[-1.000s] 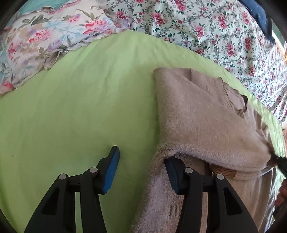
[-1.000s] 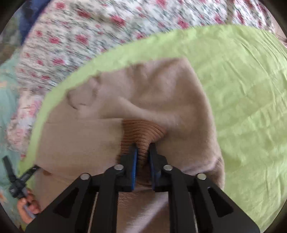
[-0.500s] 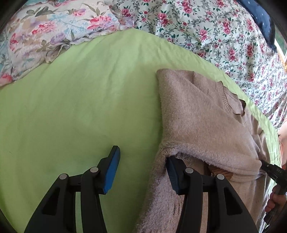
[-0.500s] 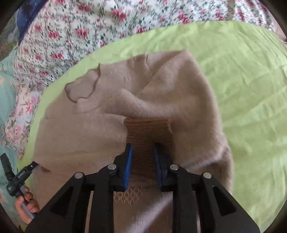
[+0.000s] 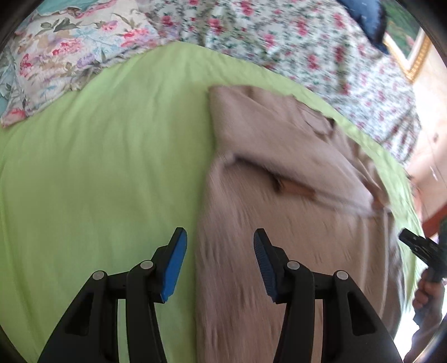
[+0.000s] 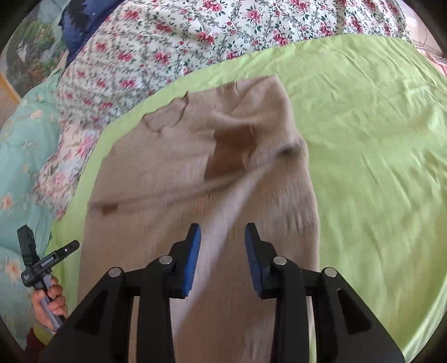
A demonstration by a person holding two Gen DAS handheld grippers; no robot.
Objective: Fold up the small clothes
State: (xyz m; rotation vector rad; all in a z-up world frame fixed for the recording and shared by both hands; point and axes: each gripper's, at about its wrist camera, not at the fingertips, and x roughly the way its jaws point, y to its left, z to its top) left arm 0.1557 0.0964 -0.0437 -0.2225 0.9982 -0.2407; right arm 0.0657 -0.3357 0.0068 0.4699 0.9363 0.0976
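Note:
A beige fuzzy sweater (image 5: pixel 279 156) lies on a green sheet (image 5: pixel 97 167), with both sleeves folded across its body and a brown ribbed cuff (image 6: pixel 232 150) lying on top. My left gripper (image 5: pixel 220 251) is open and empty, raised over the sweater's left edge near the hem. My right gripper (image 6: pixel 222 245) is open and empty above the lower middle of the sweater (image 6: pixel 167 167). Both views are motion-blurred. The other gripper shows at each view's edge, held in a hand.
Floral bedding (image 5: pixel 279 36) lies beyond the green sheet (image 6: pixel 377 139). A floral pillow (image 5: pixel 56 55) sits at the far left and a dark blue item (image 6: pixel 81 25) behind it. Wooden furniture (image 5: pixel 430 139) stands at the right.
My right gripper opened and let go of the brown cuff, which now lies on the sweater. Both grippers pulled back and up from the sweater.

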